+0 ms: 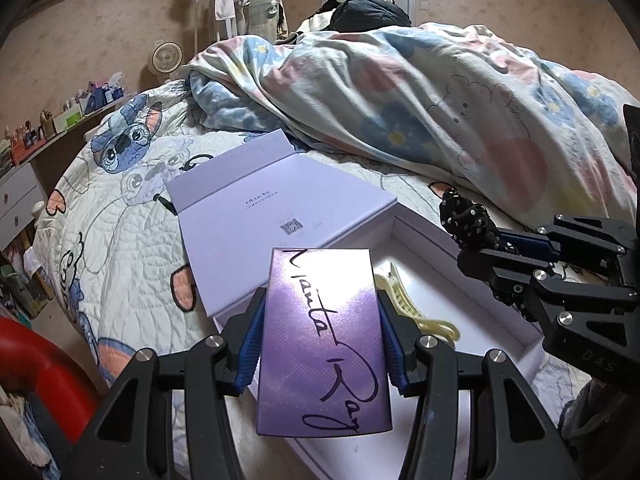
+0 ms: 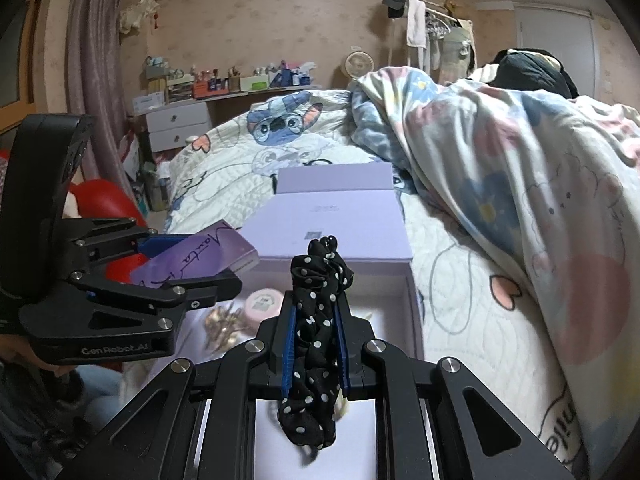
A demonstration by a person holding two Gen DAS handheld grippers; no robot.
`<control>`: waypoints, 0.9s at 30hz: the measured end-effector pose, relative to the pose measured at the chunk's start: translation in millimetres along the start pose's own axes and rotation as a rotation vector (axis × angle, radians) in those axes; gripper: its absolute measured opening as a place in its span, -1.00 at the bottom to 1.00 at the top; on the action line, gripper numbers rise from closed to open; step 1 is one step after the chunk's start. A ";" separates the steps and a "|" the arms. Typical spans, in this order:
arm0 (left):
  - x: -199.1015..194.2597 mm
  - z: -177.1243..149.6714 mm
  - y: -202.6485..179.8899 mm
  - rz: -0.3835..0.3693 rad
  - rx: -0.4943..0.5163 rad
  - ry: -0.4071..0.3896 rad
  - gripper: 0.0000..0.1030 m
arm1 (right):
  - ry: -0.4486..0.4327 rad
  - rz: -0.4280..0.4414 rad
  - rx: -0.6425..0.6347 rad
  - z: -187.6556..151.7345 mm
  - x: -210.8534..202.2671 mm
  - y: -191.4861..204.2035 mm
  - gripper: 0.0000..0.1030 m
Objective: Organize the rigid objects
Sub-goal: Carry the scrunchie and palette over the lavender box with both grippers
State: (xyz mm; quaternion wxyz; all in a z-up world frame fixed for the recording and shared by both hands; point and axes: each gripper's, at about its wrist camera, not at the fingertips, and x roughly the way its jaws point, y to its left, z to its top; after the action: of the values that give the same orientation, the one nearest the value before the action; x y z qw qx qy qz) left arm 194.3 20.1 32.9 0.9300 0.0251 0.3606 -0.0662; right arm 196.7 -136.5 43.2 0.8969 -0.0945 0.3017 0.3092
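Observation:
My left gripper (image 1: 322, 312) is shut on a purple carton (image 1: 324, 340) with black handwriting, gripped by its two long sides above the open storage box (image 1: 496, 320). That box is white inside, and its lavender lid (image 1: 280, 216) is folded back on the bed. A yellow hair claw (image 1: 404, 300) lies in the box. My right gripper (image 2: 316, 312) is shut on a black polka-dot scrunchie (image 2: 316, 280) over the same box (image 2: 414, 312). A pink round tin (image 2: 262, 306) and gold clips (image 2: 222, 326) lie inside. The left gripper (image 2: 200, 268) with the carton (image 2: 192, 258) hangs at the left.
The box sits on a cartoon-print quilt (image 1: 120, 216) at the bed's near edge. A bunched floral duvet (image 1: 420, 112) lies behind and to the right. A red object (image 1: 44, 364) is off the bed at the left. A cluttered desk (image 2: 224, 84) and a fan (image 2: 358, 65) stand beyond.

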 end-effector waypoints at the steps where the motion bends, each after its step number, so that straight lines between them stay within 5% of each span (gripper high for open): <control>1: 3.1 1.9 1.2 0.001 0.001 0.002 -0.01 | 0.001 -0.002 0.000 1.2 2.7 -2.2 -0.68; 27: 74.0 12.9 -18.1 -0.026 0.074 0.111 -0.01 | 0.092 -0.003 0.032 1.4 62.6 -37.3 -0.68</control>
State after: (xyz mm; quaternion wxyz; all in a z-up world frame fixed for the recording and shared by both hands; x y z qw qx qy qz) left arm 254.5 -6.8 -7.5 0.9060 0.0585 0.4094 -0.0901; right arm 259.4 -134.3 6.1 0.8840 -0.0945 0.3472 0.2984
